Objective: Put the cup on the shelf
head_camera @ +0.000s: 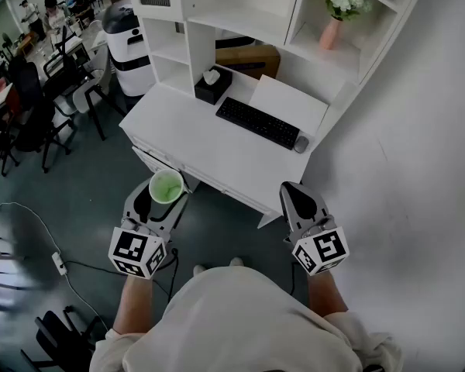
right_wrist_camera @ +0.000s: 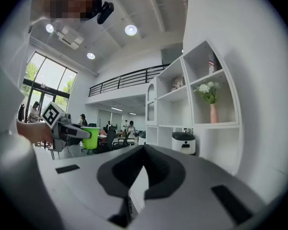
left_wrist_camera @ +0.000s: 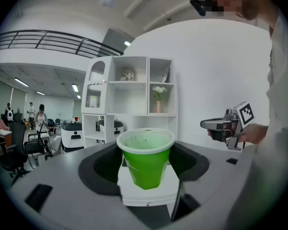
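**A:** Head view first: where is the green cup (head_camera: 167, 186)?

**B:** In the left gripper (head_camera: 163, 198), upright with its mouth up. It hangs over the floor (head_camera: 101, 184), just off the front edge of the white bench (head_camera: 194, 142). It touches neither the bench nor the shelf unit (head_camera: 198, 45).

**A:** And the grip?

**B:** The left gripper view shows the fingers (left_wrist_camera: 102, 166) spread wide, a black pad against each side of the cup's wall below the rim.

**A:** The right gripper (head_camera: 289, 189)?

**B:** It is off the bench's front right corner, well apart from the cup. In the right gripper view its fingers (right_wrist_camera: 158, 169) meet at the tips with nothing between them.

**A:** What is on the bench?

**B:** A black keyboard (head_camera: 257, 122) lies toward the back edge, with a mouse (head_camera: 301, 143) just beside its right end. A black tissue box (head_camera: 212, 84) sits toward the back left. A pink vase (head_camera: 331, 33) of white flowers stands in a right-hand compartment of the shelf unit.
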`<state>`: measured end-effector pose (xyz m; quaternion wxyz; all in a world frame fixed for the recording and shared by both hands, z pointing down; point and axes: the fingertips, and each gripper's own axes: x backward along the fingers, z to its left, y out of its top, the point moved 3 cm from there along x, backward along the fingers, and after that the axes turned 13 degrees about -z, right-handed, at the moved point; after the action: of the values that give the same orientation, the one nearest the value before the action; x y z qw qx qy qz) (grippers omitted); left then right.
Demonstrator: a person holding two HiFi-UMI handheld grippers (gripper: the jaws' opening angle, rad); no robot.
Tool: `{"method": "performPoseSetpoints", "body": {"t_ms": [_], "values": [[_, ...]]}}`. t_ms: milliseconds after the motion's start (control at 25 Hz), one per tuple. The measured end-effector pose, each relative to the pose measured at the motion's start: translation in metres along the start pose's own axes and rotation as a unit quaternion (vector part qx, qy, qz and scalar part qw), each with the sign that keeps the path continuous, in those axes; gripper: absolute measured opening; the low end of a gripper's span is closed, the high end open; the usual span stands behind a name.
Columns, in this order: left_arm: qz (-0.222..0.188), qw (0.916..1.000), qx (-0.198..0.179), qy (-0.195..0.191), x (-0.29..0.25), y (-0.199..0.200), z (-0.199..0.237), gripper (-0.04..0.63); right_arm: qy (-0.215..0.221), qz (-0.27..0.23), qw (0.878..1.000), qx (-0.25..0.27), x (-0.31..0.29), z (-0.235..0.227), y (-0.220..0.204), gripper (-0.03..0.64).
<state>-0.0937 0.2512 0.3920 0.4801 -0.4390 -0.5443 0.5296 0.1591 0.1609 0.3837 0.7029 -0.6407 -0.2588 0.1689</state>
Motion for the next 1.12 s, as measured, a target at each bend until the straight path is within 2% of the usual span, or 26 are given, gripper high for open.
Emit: {"method": "performPoseSetpoints", "body": {"t_ms": [400,1120], "values": [[-0.001,1.0000,0.002,0.004,-0.002,-0.001,-0.009,0.305,0.004,0.001,1.000,-0.004,0.008,-0.008,-0.003,0.003],[0.001,0.9997,0.000,0.026,-0.014,-0.001,-0.042,0.305,0.040,0.008,0.999,-0.024,0.019,-0.034,-0.015,0.005]]}}
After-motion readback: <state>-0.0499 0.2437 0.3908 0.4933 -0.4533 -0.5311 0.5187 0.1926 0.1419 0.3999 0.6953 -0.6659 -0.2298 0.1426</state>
